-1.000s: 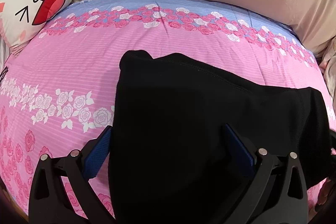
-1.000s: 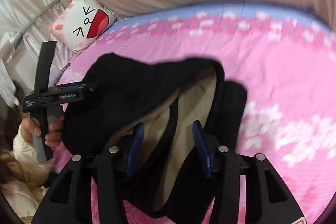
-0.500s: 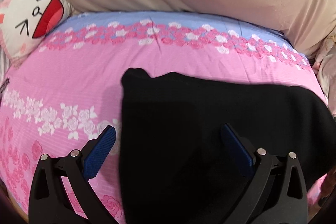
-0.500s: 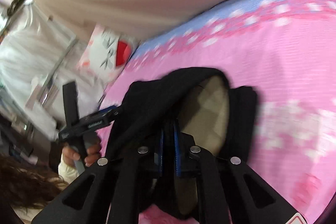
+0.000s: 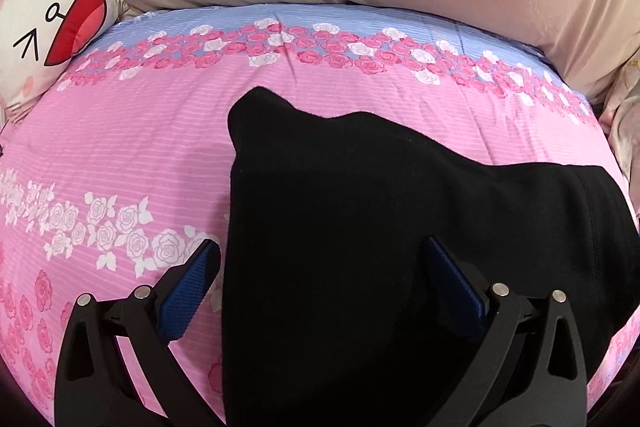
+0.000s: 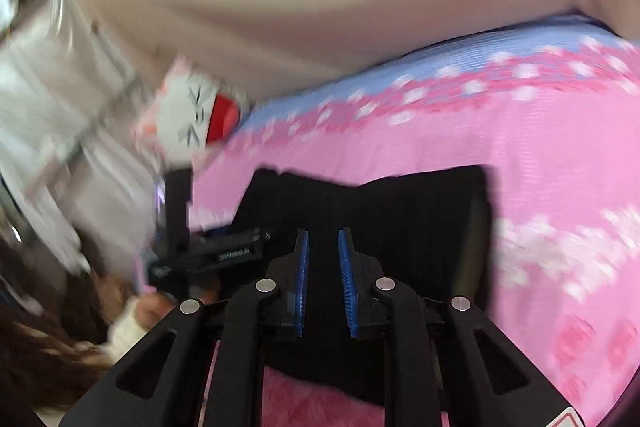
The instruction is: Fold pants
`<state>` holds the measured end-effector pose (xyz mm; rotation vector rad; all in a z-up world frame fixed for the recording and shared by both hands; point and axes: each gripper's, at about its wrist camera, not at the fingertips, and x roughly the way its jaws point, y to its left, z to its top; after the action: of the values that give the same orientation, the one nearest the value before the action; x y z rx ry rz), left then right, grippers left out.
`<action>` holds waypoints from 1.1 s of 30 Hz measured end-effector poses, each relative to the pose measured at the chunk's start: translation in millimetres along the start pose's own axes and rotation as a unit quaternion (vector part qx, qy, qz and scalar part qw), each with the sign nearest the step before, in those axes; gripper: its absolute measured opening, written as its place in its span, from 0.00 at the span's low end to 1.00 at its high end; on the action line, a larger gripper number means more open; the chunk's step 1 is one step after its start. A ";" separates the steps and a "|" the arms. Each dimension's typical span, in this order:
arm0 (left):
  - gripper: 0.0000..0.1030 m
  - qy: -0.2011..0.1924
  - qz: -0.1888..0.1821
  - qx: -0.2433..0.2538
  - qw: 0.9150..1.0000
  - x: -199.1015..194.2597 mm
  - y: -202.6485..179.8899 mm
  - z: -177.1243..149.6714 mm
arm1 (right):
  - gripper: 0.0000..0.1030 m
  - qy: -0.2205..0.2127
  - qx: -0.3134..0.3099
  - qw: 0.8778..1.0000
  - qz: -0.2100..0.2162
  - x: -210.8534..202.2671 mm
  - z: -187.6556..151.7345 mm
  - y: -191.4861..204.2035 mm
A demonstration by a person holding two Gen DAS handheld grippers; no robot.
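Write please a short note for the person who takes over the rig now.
Left gripper: open wide, astride the left edge of the black pants, gripping nothing.
Right gripper: fingers opening, narrow gap, no cloth seen between them; view blurred.
Done: pants lie folded over on the pink bed cover.
To do: probably one more fold, then smoothing.

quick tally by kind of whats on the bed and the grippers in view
black pants: 1
cartoon-face pillow: 1
pink floral bedcover: 1
grippers: 2, the left gripper with jaws wide apart over the pants, the right gripper with jaws opening, a narrow gap between the pads
total: 5
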<state>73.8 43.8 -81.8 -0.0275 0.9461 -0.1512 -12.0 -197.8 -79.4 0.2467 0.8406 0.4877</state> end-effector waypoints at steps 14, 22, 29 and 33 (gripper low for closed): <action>0.95 -0.102 0.105 -0.011 0.989 -83.6 77.4 -16.8 | 0.13 0.074 -0.058 0.996 0.000 72.1 41.4 93.2; 0.95 -0.093 0.133 -0.002 0.987 -82.6 91.8 -33.1 | 0.00 0.121 0.009 0.992 0.024 207.5 79.7 80.8; 0.95 -0.102 0.068 0.005 0.992 -97.6 88.0 -36.8 | 0.09 0.044 -0.020 0.999 -0.017 138.1 57.8 95.9; 0.95 -0.086 -0.028 0.040 0.995 -95.8 44.8 -35.5 | 0.07 -0.009 0.047 0.998 -0.051 68.1 37.3 61.6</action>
<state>-4.8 103.2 -29.4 0.0061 0.7666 -0.2351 35.5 -110.9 -75.3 0.2926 0.8552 0.3509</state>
